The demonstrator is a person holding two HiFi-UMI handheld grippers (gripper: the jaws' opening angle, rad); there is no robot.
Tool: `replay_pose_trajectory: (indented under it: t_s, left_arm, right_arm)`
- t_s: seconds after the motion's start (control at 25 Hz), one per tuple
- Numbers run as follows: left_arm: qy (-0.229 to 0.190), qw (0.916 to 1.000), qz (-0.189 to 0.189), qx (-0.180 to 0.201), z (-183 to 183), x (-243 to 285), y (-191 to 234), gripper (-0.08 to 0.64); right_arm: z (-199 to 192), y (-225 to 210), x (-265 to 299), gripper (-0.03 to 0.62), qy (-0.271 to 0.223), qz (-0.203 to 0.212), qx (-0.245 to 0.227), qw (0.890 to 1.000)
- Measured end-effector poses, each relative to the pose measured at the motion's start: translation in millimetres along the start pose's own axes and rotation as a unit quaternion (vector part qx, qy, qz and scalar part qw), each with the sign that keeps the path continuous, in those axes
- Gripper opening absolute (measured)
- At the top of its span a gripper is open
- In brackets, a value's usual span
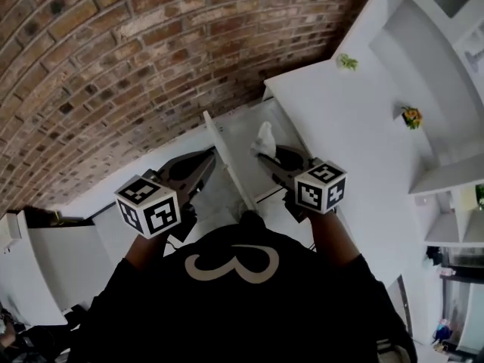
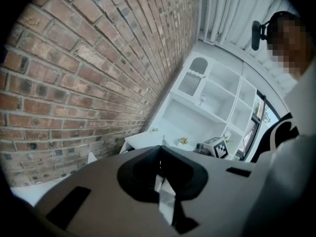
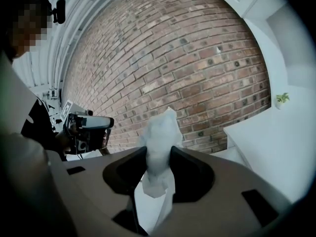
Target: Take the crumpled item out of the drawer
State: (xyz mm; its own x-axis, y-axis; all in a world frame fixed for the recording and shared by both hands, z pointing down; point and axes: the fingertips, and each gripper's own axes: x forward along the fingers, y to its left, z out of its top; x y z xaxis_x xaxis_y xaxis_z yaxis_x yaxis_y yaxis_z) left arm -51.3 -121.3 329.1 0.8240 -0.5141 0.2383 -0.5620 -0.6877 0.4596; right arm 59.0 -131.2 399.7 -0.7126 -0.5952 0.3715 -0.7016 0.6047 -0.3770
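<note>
The crumpled item [image 3: 160,127], a white wad of what looks like tissue, stands pinched between the jaws of my right gripper [image 3: 160,151]. Its upper half pokes free above the tips, against the brick wall [image 3: 197,58]. In the head view it hangs over the open drawer [image 1: 227,165], just beside the white cabinet top [image 1: 355,150]. Whether its lower end has cleared the drawer's rim I cannot say from that angle. My left gripper [image 1: 203,166] hovers close to the outer side of the drawer front, jaws clenched together with nothing in them that I can make out.

The step in hand, as I judge it, is carrying the wad clear. To do it well I'd clamp firmly, since the grip sits low on soft, springy material that could slip. I'd lift straight up before moving sideways, so no loose fold catches on the drawer wall. I'd also hold the left gripper off the front panel so the drawer isn't nudged.
</note>
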Motion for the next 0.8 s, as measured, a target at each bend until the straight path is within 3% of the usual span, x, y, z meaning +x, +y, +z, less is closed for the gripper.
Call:
replay_pose_trajectory:
  t_s: [0.4, 0.8]
  left_arm:
    - [-0.021, 0.999, -0.026, 0.031, 13, -40, -36, 0.003]
    - [-0.041, 0.9975, -0.029, 0.049, 25, -63, -46, 0.003]
  right_arm:
    - [40, 76, -35, 0.152, -0.076, 0.028, -0.031, 0.996]
    - [62, 105, -52, 0.152, -0.122, 0.03, -0.066, 0.99]
